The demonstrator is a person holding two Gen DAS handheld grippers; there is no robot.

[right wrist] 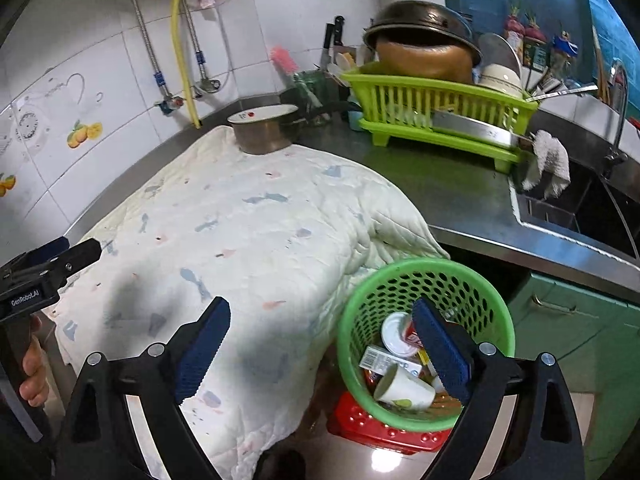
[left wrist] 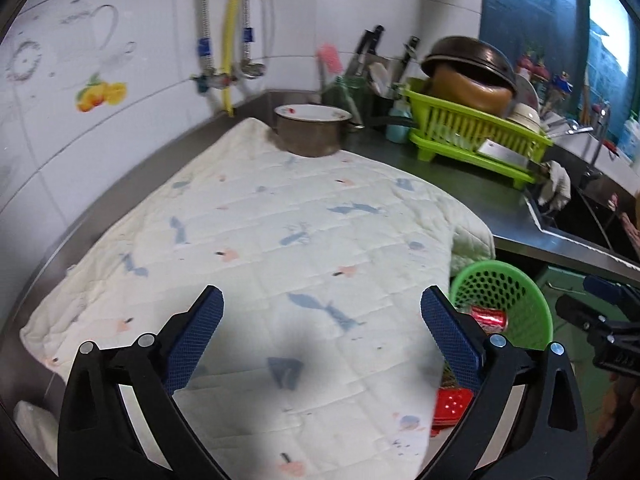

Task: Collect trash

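Both claws gape wide, empty — left claw over the white quilted cloth, right claw beside the green perforated plastic basket holding a paper cup — cloth on the steel bench

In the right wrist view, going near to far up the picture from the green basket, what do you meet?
Green perforated basket holding trash, then folded quilted cloth edge, bare steel counter, lime-green dish rack, upturned dark pan.
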